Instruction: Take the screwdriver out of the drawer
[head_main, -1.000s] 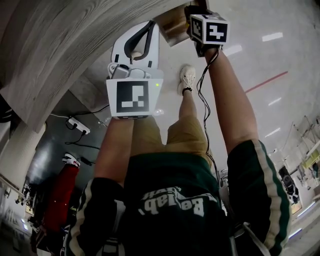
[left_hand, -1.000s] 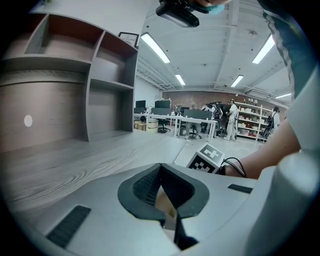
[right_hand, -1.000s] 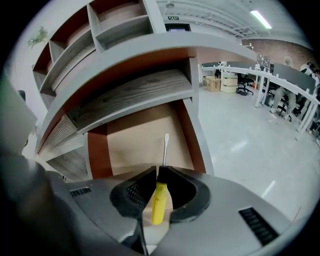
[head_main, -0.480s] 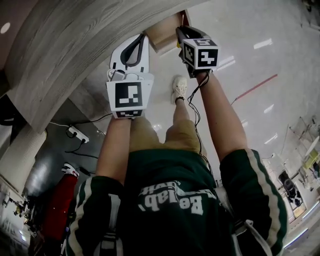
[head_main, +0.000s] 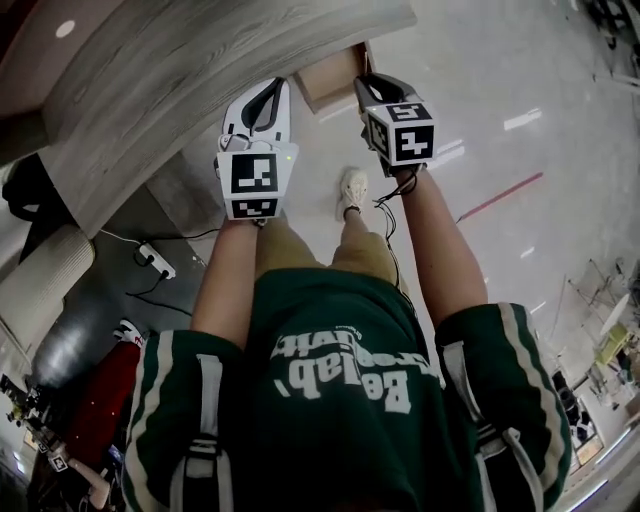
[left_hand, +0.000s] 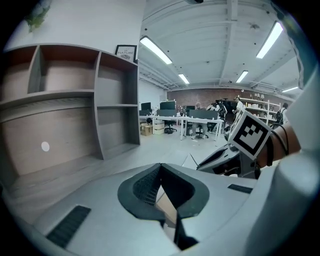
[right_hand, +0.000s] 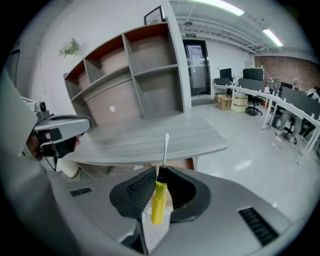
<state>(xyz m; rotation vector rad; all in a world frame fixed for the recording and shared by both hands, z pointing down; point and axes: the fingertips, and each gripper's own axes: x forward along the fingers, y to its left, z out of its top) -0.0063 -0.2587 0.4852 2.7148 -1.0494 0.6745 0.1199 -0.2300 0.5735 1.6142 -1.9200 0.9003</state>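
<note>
The screwdriver (right_hand: 158, 194) is clamped in the right gripper (right_hand: 161, 173). The yellow handle is pinched between the dark pads, and the steel shaft is thrown straight out ahead past the jaw tips. Its long axis is laid along the gripper's own line: blade forward, butt of the handle back toward the gripper body. The blade tip is seen against the grey top of the desk (head_main: 200, 60), so the tool is judged to be lifted clear of the drawer (head_main: 330, 78), though only just. In the head view the right jaws are found right at the open drawer's near corner, with the brown box tucked under the desk edge just beyond them.

So the drawer is placed ahead of and below the blade, and the way out is judged to lie backward along the handle's axis, toward the person. A pull in that direction would keep the shaft from being caught on the drawer front or the desk lip. A sideways swing is reckoned the riskier line, since the shaft is carried well proud of the jaws.

The left gripper (left_hand: 160, 168) is held beside it, a little lower and to the left, with jaws closed tip to tip and nothing between them. It is not needed for the carry. The right gripper is the nearer one to the drawer, and the tool is already in it.
</note>
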